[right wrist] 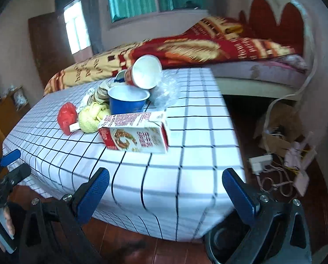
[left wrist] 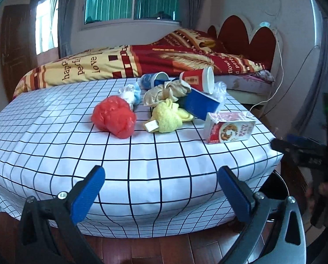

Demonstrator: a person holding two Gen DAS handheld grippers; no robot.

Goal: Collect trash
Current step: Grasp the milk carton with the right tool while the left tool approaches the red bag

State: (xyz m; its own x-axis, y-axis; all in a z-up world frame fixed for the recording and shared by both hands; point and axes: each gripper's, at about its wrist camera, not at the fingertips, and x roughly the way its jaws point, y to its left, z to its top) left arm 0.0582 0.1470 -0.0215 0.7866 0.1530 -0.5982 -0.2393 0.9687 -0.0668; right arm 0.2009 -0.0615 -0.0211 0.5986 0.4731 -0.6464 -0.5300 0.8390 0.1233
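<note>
Both claws, left (left wrist: 161, 194) and right (right wrist: 166, 195), gape empty; carton (right wrist: 134, 132), frame centre, looks light, crushable — pinch its flat sides.

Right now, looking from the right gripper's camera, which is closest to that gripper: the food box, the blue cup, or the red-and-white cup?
From the right gripper:
1. Food box, lying at the table's near end.
2. Blue cup, just behind the box.
3. Red-and-white cup, tipped over behind the blue cup, nearest the bed.

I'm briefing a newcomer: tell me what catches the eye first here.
A heap of litter sits mid-table on the checked tablecloth: a red plastic bag at its left, a yellow cloth beside it, tipped paper cups behind. A food carton lies nearest the right edge. Both grippers hover open, short of the table.
</note>
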